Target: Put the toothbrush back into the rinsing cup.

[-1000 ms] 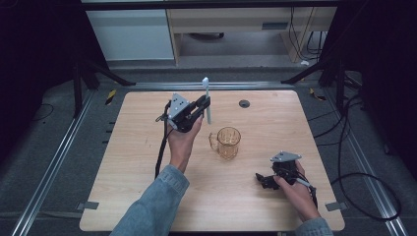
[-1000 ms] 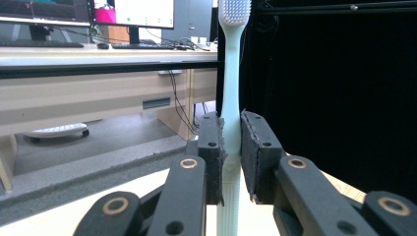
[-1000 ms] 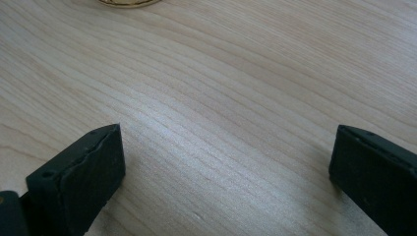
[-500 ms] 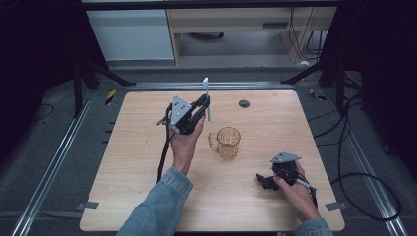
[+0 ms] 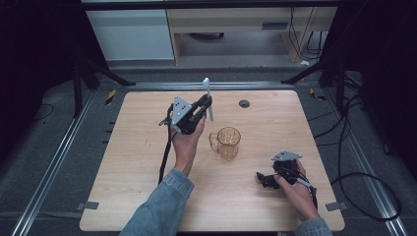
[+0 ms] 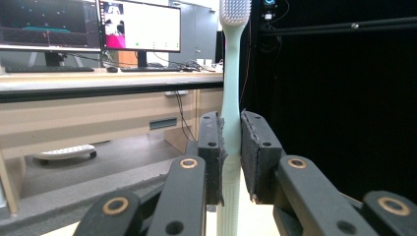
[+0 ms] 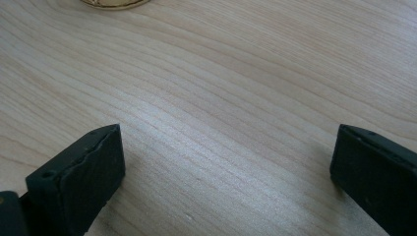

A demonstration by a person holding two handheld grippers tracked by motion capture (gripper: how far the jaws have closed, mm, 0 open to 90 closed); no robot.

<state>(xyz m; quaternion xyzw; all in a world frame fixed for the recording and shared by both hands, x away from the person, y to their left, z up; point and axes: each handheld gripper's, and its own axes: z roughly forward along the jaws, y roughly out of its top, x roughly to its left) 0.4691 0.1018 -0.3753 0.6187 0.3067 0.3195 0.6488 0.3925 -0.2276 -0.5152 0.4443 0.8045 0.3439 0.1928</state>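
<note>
A pale green toothbrush stands upright above the table, bristle head at the top, with my left gripper shut on its handle. In the left gripper view the toothbrush is clamped between the two black pads, and my left gripper points level toward the far side of the room. A clear amber glass mug stands on the wooden table just right of my left hand, its handle to the left. My right gripper rests low on the table at the front right, open, with bare wood between its jaws.
A small dark round disc lies near the table's far edge. The mug's base shows at the top of the right gripper view. Black cables trail from both grippers; a thick one loops on the floor at the right. A desk with monitors stands beyond the table.
My left hand has drawn slightly toward the near side with the toothbrush still upright in the gripper. The right gripper and the mug have stayed put.
</note>
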